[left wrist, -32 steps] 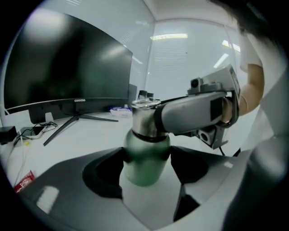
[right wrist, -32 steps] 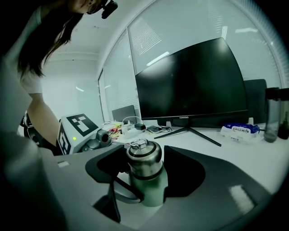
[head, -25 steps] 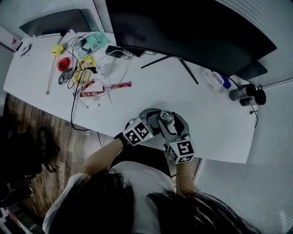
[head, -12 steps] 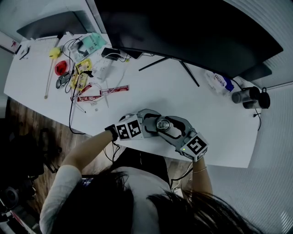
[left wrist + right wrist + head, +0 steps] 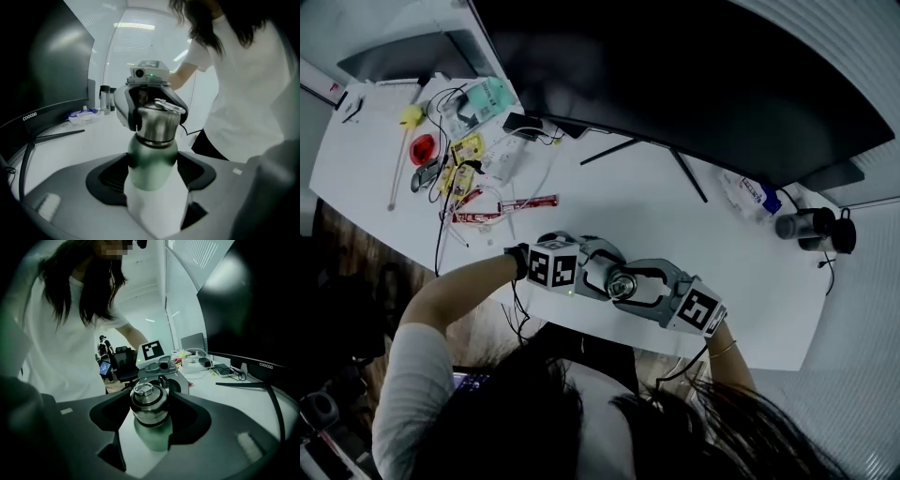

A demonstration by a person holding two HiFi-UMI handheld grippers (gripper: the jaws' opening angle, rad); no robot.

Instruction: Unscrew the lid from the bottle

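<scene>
A green bottle (image 5: 151,161) with a steel lid (image 5: 149,401) stands upright over the near edge of the white table (image 5: 675,216). My left gripper (image 5: 598,274) comes in from the left and is shut on the bottle's green body (image 5: 152,436). From the right, my right gripper (image 5: 636,286) closes its jaws around the lid (image 5: 621,284), both pads against its sides. In the left gripper view the right gripper (image 5: 149,101) wraps the lid (image 5: 158,123) from behind. The left gripper (image 5: 159,366) shows beyond the bottle in the right gripper view.
A large dark monitor (image 5: 675,84) on thin legs (image 5: 652,150) spans the back of the table. Cables, packets and small tools (image 5: 469,155) clutter the far left. A wipes pack (image 5: 750,192) and dark cylinders (image 5: 811,225) sit at the far right.
The right gripper has swung around the lid from the near side to the right side. Both grippers and the bottle have shifted slightly left in the head view.
</scene>
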